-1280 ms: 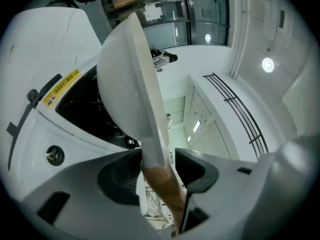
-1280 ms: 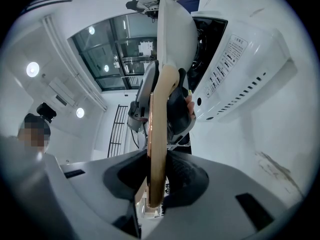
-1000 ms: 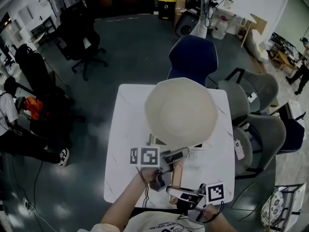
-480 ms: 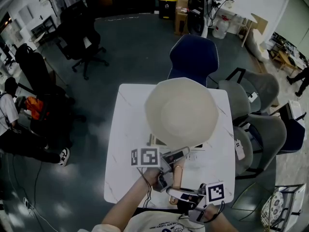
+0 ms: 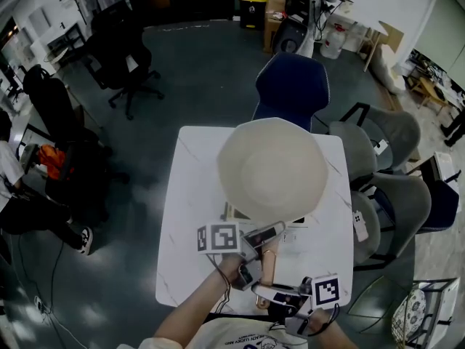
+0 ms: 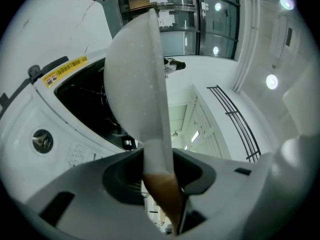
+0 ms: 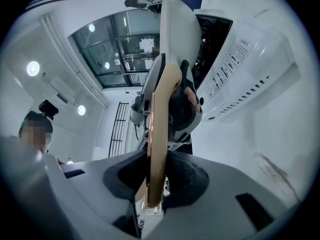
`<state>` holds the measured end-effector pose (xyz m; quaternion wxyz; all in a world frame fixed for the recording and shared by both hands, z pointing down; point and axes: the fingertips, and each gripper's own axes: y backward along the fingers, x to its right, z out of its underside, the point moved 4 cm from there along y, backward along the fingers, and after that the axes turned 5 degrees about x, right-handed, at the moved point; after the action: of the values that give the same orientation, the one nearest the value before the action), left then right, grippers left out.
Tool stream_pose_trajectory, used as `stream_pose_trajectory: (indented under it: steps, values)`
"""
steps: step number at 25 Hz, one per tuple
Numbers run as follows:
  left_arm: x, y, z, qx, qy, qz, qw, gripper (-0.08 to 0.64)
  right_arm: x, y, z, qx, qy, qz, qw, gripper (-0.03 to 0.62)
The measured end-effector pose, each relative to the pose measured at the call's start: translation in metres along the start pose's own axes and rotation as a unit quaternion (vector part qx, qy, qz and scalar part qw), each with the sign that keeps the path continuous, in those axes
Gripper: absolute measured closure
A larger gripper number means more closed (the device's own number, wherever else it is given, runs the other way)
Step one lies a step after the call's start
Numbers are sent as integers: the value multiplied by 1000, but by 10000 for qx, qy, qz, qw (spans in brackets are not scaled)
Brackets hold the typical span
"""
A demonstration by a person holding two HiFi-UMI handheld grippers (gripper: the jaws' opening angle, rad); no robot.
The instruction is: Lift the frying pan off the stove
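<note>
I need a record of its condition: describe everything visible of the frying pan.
The frying pan is round, shallow, cream-coloured and empty, its cream neck running into a wooden handle. It is above the white stove; whether it has cleared it is unclear. The left gripper has just been closing its jaws on the handle near the neck; the right gripper clamps its end.

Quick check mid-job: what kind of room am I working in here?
Probably a lab or workshop, not a home kitchen: a white table on open grey floor, office chairs around it, and a yellow bin with boxes at the far end.
</note>
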<state>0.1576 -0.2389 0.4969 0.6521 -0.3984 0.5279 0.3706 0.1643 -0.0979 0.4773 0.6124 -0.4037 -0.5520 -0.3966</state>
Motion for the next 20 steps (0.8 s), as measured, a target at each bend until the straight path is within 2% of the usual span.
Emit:
stream_pose_trajectory:
  steps: [20]
  values:
    - [6, 12, 3, 122, 214, 63, 9997, 394, -15, -4, 7, -213, 115, -115, 9996, 485]
